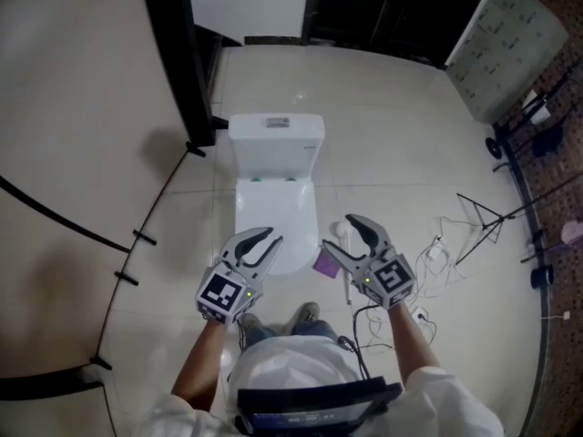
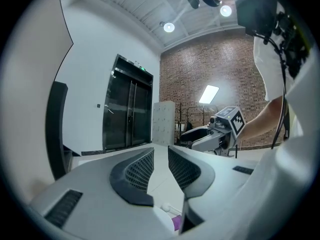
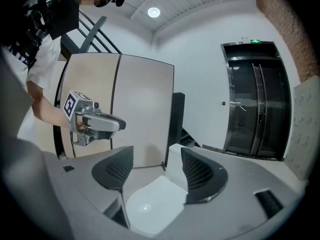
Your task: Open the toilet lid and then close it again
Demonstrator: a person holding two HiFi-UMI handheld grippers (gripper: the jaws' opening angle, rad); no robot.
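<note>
The white toilet stands in the middle of the head view with its lid (image 1: 273, 209) down and its tank (image 1: 276, 138) behind. My left gripper (image 1: 266, 238) hovers over the bowl's near left edge, its jaws a narrow gap apart with nothing between them (image 2: 161, 151). My right gripper (image 1: 338, 232) hangs just right of the bowl, open wide and empty. In the right gripper view (image 3: 157, 154) the closed lid (image 3: 150, 204) and tank (image 3: 175, 166) lie below and beyond its jaws. Neither gripper touches the toilet.
A purple item (image 1: 326, 263) and a white object (image 1: 338, 230) lie on the tiled floor right of the bowl. Cables (image 1: 437, 255) and a thin black stand (image 1: 481, 218) spread further right. A black-framed partition (image 1: 196, 71) stands left of the tank. Dark lift doors (image 2: 127, 115) are behind.
</note>
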